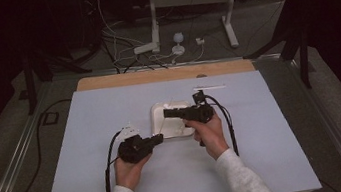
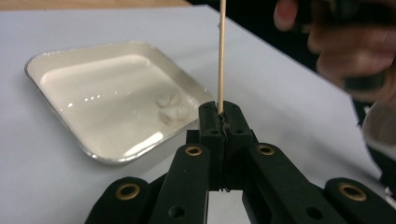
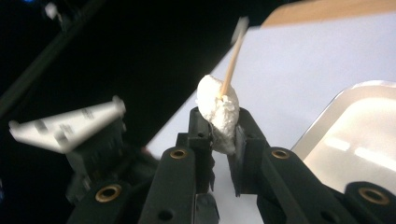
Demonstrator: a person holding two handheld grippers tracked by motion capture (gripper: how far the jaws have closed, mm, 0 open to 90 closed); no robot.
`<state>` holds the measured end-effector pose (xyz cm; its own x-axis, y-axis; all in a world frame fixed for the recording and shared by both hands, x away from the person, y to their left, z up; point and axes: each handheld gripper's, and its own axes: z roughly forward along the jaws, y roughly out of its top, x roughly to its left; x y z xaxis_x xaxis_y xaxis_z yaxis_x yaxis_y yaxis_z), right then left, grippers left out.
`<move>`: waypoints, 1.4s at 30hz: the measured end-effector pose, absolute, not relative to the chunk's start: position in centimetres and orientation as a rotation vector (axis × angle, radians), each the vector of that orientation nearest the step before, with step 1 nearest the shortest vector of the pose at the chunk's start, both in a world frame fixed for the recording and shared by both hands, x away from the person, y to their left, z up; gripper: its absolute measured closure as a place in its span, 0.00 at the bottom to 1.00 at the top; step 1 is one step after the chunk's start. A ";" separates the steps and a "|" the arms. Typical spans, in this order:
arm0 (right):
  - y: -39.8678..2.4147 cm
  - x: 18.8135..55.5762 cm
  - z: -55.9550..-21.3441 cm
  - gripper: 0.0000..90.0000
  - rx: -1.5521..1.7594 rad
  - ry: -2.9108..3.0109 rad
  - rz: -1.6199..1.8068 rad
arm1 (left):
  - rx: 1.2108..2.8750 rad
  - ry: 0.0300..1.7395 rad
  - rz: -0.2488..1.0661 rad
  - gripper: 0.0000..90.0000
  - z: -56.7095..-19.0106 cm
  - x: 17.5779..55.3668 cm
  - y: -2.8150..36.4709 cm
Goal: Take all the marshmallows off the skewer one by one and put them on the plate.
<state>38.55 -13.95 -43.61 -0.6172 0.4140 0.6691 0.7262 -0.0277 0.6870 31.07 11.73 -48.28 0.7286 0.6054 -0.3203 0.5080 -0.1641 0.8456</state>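
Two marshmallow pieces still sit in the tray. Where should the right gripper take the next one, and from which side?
Grip a marshmallow piece across its soft middle, as the right gripper is shut on the marshmallow now. I would come down from above: the tray has a raised rim, and the pieces lie close to its near edge, so a level approach would likely catch it.

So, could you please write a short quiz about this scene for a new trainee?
1. What does the left gripper hold?
2. True or false: the right gripper is shut on a marshmallow.
3. Where do the other white pieces lie? A) on the bare table B) in the white tray C) on the floor

Key:
1. A thin wooden skewer, standing up from its shut jaws.
2. True; a skewer tip is stuck in its top.
3. B
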 end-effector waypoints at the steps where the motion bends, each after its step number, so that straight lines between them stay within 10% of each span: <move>1: -14.3 38.7 -43.4 0.89 -1.216 -1.976 -1.699 | 1.815 0.871 0.109 1.00 -48.3 31.1 11.7; 42: -17.3 40.0 -41.1 0.89 -1.305 -2.138 -1.704 | 1.799 0.922 0.141 1.00 -48.7 31.4 13.7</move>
